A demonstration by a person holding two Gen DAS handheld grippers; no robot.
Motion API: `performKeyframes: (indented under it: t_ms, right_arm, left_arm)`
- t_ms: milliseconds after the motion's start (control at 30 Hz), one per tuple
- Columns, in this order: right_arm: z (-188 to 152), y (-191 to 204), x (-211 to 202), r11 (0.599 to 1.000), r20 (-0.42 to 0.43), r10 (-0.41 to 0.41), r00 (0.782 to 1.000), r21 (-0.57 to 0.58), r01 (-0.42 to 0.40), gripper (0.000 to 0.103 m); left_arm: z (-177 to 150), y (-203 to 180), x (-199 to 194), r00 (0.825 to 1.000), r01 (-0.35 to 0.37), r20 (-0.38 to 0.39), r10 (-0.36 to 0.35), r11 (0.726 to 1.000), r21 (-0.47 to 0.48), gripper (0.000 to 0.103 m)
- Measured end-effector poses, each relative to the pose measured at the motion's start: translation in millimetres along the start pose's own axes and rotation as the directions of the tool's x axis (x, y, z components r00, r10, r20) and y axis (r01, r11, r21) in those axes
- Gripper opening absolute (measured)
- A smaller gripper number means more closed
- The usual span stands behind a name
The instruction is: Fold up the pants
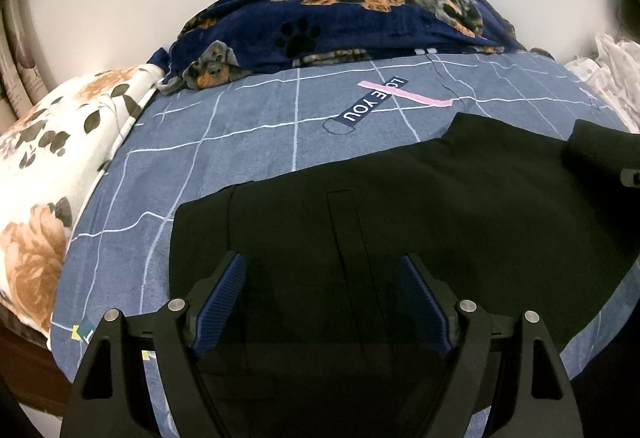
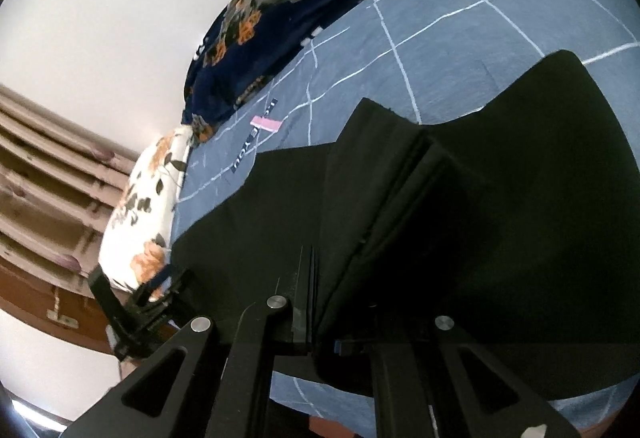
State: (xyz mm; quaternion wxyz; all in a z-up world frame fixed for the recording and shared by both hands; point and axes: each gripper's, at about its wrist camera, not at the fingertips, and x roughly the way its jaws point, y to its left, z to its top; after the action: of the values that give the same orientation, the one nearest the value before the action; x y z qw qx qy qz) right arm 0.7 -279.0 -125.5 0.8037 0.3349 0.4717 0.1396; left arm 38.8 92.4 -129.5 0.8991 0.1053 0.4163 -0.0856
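I can't see my right hand-held gripper (image 2: 320, 322) tips because black cloth covers them, but it is pinched tight on a lifted fold of the black pants (image 1: 400, 214) on the bed (image 1: 248, 134), while my left hand-held gripper (image 1: 322, 302) hangs wide apart over them, holding nothing

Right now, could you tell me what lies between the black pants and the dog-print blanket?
In the left wrist view, only bare blue checked sheet with a "LOVE YOU" print separates the black pants from the dog-print blanket.
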Motion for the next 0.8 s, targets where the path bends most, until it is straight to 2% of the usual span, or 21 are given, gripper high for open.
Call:
performKeyframes:
  t_ms: [267,467,533,600,667,800]
  right_arm:
    - [-4,8,4,0.998,-0.010,-0.040,0.999,-0.053,0.039,0.011]
    - [-7,15,7,0.996,-0.021,-0.035,0.999,-0.079,0.034,0.015]
    - [-7,15,8,0.998,-0.033,-0.006,0.999,-0.069,0.004,0.025]
    - [-8,15,8,0.998,-0.040,0.034,0.999,-0.055,-0.036,0.045]
    - [-10,18,11,0.996,-0.056,0.064,0.996,-0.054,-0.067,0.056]
    - [-12,20,14,0.993,-0.072,0.107,0.992,-0.042,-0.110,0.069]
  left_arm:
    - [-1,0,2,1.000,0.002,-0.009,-0.002,1.000,-0.002,0.084]
    - [0,0,2,1.000,0.003,-0.011,-0.003,1.000,-0.001,0.084]
    - [0,0,2,1.000,0.002,-0.013,-0.002,1.000,-0.002,0.084]
    - [0,0,3,1.000,0.002,-0.016,-0.002,1.000,-0.002,0.084]
    - [0,0,3,1.000,0.000,-0.018,0.000,1.000,-0.002,0.084]
    - [1,0,3,1.000,0.001,-0.019,-0.001,1.000,-0.001,0.084]
